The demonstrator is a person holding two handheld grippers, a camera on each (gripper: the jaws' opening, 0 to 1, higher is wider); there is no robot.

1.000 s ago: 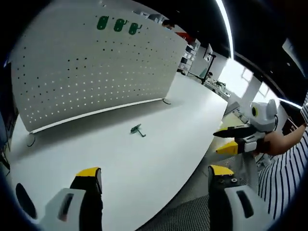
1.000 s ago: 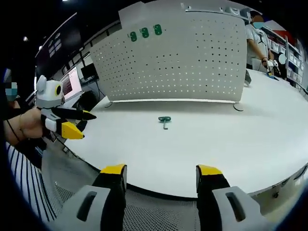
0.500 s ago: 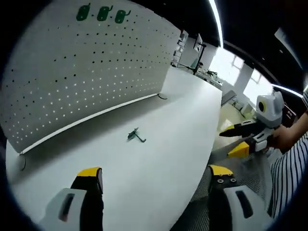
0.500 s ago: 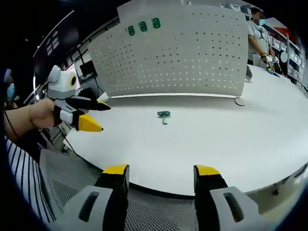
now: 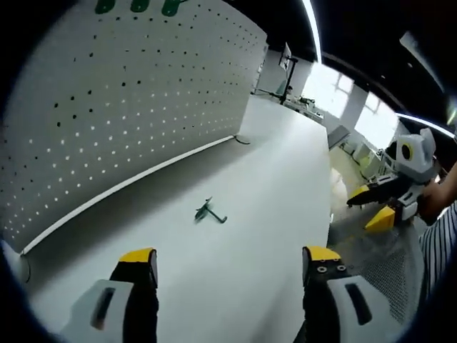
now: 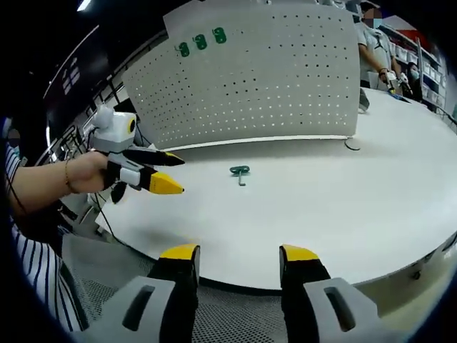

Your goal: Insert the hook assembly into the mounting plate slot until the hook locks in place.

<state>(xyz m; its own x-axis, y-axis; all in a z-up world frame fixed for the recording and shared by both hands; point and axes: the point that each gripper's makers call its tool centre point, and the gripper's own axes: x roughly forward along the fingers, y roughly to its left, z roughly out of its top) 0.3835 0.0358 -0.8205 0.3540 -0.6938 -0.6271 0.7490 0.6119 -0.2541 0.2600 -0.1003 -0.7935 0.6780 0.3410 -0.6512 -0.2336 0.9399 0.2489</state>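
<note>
**Small green hook lying loose, ahead of both open jaws**

Lying flat on the white tabletop (image 5: 271,186), well ahead of the left gripper (image 5: 225,261) and roughly centred between its jaws: the hook assembly (image 5: 210,212), green head and thin bent shank. Beyond it, upright, the perforated mounting plate (image 5: 128,107).

Left gripper wide open, holding nothing; right gripper (image 6: 235,254) likewise parted and empty.

Probably light, stiff, prone to skidding on the smooth top. Best pinched across the broader green head, leaving the shank free for the slot.
</note>
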